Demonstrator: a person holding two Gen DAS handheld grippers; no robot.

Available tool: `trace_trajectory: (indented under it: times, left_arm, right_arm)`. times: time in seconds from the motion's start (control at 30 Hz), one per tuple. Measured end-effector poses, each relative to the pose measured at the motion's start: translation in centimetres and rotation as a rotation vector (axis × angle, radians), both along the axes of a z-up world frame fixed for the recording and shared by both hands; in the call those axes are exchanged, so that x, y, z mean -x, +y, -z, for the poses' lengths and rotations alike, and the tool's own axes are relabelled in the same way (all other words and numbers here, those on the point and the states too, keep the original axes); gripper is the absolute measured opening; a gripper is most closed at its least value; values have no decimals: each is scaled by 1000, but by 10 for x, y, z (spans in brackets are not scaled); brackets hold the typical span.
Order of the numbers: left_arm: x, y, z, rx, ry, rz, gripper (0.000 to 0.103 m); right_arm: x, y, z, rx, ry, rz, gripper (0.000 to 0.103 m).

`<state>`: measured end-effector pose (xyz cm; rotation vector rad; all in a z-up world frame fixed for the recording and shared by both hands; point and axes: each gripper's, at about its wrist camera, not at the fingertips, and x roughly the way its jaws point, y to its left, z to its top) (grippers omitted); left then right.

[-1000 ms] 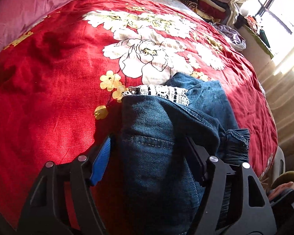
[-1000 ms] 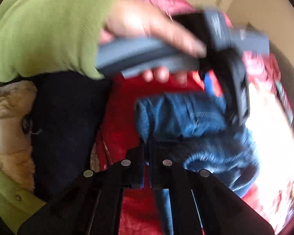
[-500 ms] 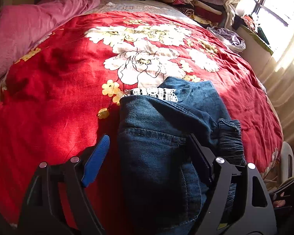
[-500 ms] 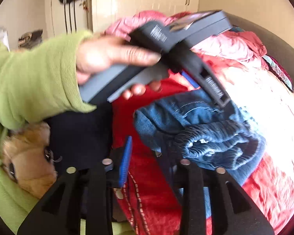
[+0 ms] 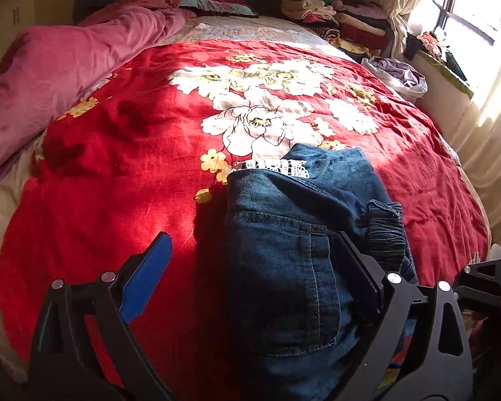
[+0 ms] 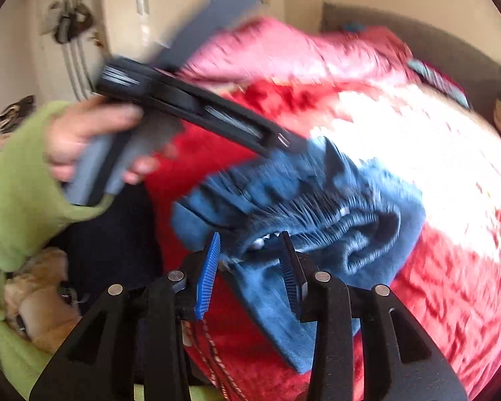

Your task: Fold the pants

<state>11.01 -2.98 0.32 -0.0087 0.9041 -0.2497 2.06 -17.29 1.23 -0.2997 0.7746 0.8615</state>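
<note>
Fingers (image 5: 165, 250) now wider, jeans (image 5: 284, 250) released

A red floral bedspread (image 5: 123, 153) is flanked by a pink quilt (image 5: 50, 77) and stacked clothes (image 5: 334, 20)

Right wrist view motion-blurred; pants (image 6: 317, 200) detail near fingertips (image 6: 210, 267) smeared; left wrist view: pants' near end cut off below fingers (image 5: 147, 277)
</note>
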Motion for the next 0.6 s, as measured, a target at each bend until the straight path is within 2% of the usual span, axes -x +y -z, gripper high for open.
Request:
trace_trajectory:
  times: [0.1,0.2,0.3,0.37,0.57,0.6]
  left_arm:
    - [6,3,2,13,3,-6,89]
    - [12,2,2,9,5,-7,93]
    - [18,1,-1,7,3,-9,93]
    - [22,1,-5,7,-7,-14,93]
    - [33,1,-17,-4,-32,-33,93]
    - [34,1,-19,-5,-35,-34,93]
  right_arm:
    - [-7,6,16,49,48,33,35]
    - [-2,2,12,19,42,30,36]
    - [7,-12,2,-29,13,42,46]
    - [12,-23,-8,-68,-7,64,48]
    - [13,-49,-30,-103,-82,159,67]
    - [11,-52,-32,-107,-91,174,67]
